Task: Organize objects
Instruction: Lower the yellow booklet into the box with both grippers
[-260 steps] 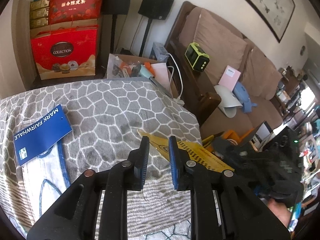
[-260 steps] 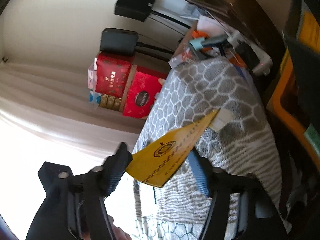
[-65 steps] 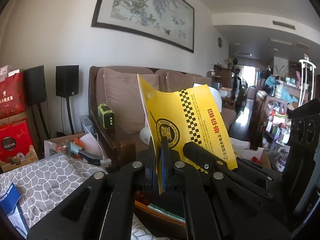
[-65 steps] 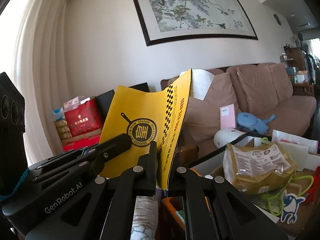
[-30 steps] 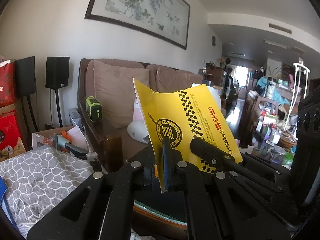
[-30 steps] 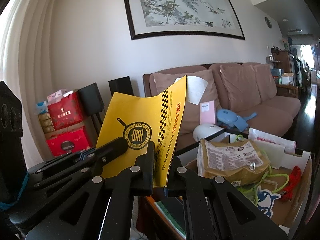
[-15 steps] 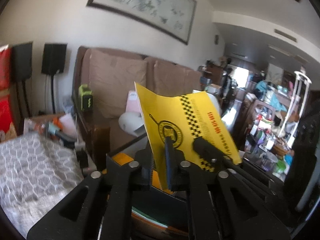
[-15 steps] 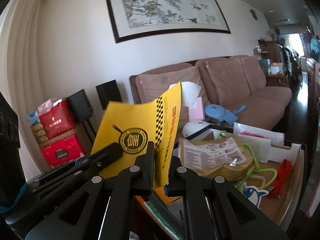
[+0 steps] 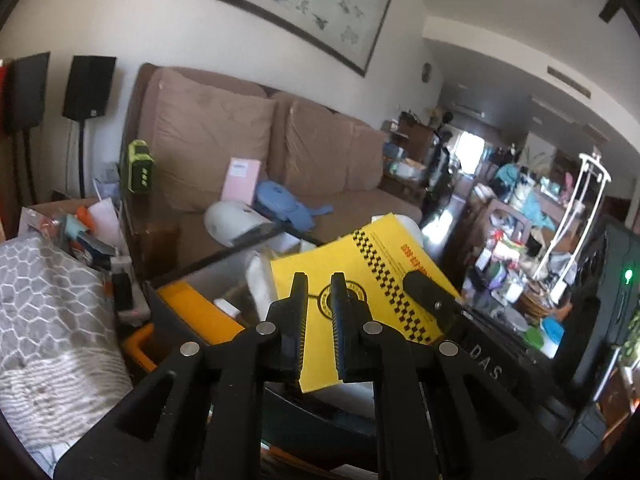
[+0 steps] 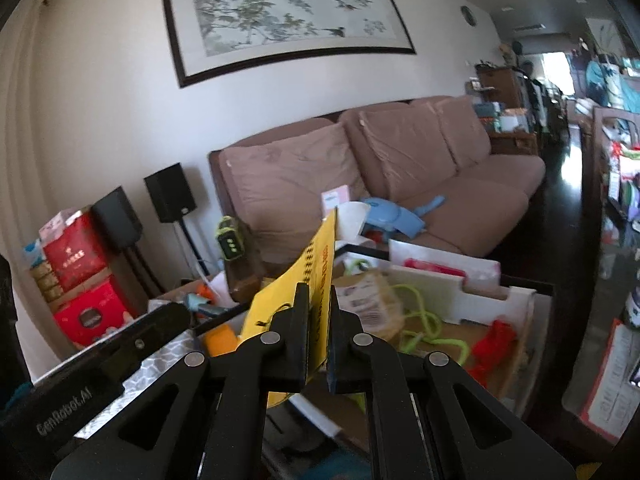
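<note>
Nearest us, our right gripper [image 10: 319, 312] pinches the yellow leaflet [image 10: 296, 280] edge-on. Our left gripper [image 9: 319, 300] stands narrowly parted, the leaflet [image 9: 372, 272] lying behind its fingers, unpinched. Below the leaflet, a black-rimmed storage box [image 10: 520, 280] holds white card, green cord and red bits. Left, a grey honeycomb-patterned cover [image 9: 44, 288]. Beyond, a brown sofa [image 10: 440, 160] carrying a blue item, black speakers [image 10: 170, 192], red gift boxes [image 10: 76, 256]. On the far wall, a framed ink painting [image 10: 280, 12].

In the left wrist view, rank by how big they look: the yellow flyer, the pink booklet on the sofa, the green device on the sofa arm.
1. yellow flyer, though it is nearest the camera.
2–3. pink booklet and green device look alike; no ranking.
</note>
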Demonstrator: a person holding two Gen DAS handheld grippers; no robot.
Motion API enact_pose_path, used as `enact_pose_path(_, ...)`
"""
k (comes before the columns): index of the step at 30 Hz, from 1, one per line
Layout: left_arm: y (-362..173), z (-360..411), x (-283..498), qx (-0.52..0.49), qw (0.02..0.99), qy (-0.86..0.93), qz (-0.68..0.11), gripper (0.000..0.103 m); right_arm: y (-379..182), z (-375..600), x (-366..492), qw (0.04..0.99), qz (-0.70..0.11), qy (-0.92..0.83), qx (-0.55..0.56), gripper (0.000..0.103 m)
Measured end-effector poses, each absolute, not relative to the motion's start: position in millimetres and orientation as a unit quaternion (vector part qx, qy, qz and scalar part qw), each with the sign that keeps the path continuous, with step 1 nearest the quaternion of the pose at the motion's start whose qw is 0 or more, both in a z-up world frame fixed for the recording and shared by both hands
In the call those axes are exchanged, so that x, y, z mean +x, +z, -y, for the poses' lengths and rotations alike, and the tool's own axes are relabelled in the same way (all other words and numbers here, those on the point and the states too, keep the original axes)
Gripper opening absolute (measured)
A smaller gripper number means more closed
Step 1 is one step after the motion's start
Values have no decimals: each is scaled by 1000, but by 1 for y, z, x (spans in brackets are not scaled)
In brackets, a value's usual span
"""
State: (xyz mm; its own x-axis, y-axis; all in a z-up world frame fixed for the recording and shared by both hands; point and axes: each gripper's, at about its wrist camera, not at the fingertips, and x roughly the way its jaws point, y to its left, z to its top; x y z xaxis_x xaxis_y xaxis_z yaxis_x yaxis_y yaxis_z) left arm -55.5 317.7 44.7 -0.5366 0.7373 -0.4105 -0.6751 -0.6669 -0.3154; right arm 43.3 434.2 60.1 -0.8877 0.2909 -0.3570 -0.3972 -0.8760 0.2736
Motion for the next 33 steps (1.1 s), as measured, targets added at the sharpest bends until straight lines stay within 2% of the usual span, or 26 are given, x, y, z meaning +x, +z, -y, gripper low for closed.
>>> enact_pose_path(8, 33, -335, -51, -277, 408, 869, 40, 10, 52, -454, 54, 224, -186, 941, -171, 5)
enact_pose_path(18, 30, -327, -53, -280, 398, 873, 40, 10, 57, -448, 50, 261, -129, 925, -245, 11)
enact_pose_path(22, 30, -323, -57, -288, 357, 888, 23, 10, 58, -442, 46, 268, -101, 922, -261, 12)
enact_pose_path(24, 32, -320, -57, -287, 346, 893, 16, 11, 55, -444, 44, 272, -99, 918, -271, 22)
enact_pose_path(28, 35, -307, -61, -289, 337, 896, 24, 15, 52, -447, 45, 271, -107, 915, -279, 26)
enact_pose_path(31, 36, -298, -64, -288, 331, 898, 32, 22, 53, -447, 46, 281, -103, 913, -278, 41)
enact_pose_path(33, 36, -295, -66, -291, 327, 899, 34, 24, 56, -446, 48, 287, -103, 913, -272, 57)
